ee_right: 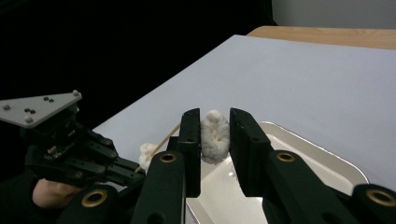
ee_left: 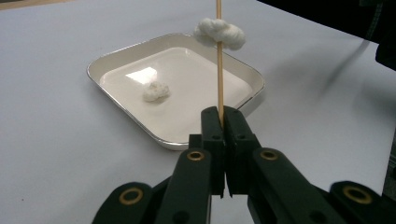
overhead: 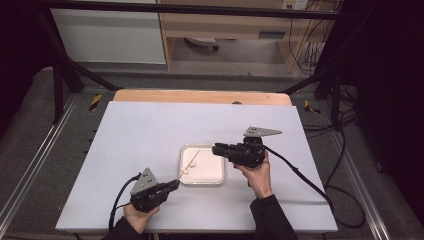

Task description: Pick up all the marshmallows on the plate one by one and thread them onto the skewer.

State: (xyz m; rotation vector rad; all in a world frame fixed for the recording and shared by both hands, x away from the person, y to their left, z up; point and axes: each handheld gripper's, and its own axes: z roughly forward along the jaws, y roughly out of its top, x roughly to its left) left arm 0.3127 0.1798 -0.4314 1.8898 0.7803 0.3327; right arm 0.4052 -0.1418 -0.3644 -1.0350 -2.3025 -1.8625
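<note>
A lab-like recording bay: black metal framing (overhead: 60, 75), loose cables (overhead: 345, 150) on grey carpet and a white-topped table (overhead: 140, 135) beyond the claws.

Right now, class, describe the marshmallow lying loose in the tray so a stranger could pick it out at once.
Start at the white table and find the shallow white square tray near its middle. On the tray's floor lies a small white puffy marshmallow. Unlike the marshmallow threaded on the thin wooden skewer and the one squeezed in the right claw, it lies loose and untouched.
</note>
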